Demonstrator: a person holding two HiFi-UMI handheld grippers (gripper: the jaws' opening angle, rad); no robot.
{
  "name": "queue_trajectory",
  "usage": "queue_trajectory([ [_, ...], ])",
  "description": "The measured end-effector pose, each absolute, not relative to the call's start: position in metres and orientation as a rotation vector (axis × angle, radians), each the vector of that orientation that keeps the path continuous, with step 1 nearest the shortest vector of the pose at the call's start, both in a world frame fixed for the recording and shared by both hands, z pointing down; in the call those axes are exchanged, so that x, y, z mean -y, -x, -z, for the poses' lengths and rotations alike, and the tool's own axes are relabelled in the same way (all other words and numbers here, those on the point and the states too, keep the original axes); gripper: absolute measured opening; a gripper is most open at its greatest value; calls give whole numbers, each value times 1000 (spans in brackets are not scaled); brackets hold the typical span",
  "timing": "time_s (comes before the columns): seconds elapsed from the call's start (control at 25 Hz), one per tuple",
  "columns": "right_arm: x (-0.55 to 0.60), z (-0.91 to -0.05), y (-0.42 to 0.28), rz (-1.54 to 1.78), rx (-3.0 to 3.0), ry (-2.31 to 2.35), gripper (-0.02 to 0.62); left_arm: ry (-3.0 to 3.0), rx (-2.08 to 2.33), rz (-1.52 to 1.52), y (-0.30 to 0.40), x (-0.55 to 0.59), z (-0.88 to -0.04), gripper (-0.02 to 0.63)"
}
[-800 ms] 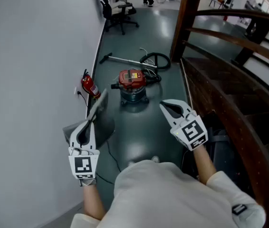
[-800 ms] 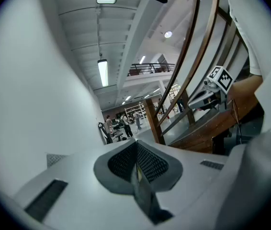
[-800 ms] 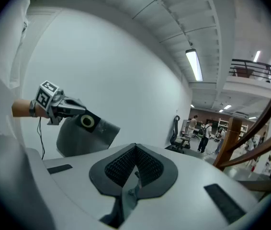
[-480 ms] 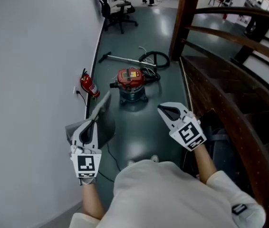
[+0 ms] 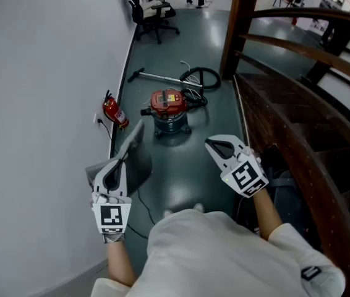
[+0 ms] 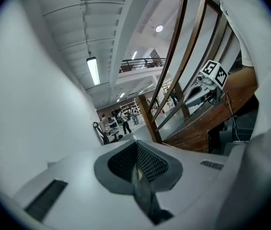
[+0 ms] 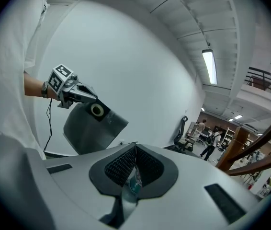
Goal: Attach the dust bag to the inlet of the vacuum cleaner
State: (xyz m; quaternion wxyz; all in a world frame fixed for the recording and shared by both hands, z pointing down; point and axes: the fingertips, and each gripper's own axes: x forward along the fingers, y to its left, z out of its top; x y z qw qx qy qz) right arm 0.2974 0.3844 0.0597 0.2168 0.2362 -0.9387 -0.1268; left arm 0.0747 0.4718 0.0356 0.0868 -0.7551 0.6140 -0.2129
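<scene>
Grey floor still lies between the person and the vacuum cleaner [image 5: 169, 107]. Little has shifted: the left claw [image 5: 120, 161] keeps gripping the dust bag [image 5: 136, 163], the right claw [image 5: 212, 144] is clenched empty, and attaching hasn't begun.

Red fire extinguisher [image 5: 115, 112] against white wall [image 5: 39, 73], black office chair [image 5: 153, 10] beyond, wooden stair railing [image 5: 298, 60] at right
</scene>
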Motion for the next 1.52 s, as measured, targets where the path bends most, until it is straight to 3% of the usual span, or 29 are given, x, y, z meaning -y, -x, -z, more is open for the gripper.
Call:
queue_trajectory([
  [0.68, -368, -65, -331, 276, 2693, -607, 28, 2252, -1906, 643, -127, -467, -47, 11],
  [1.12, -325, -76, -298, 276, 2660, -600, 28, 2265, -1834, 719, -94, -417, -72, 11],
  [1.52, -227, -64, -219, 287, 2642, -635, 28, 2294, -1699, 726, -28, -312, -69, 12],
])
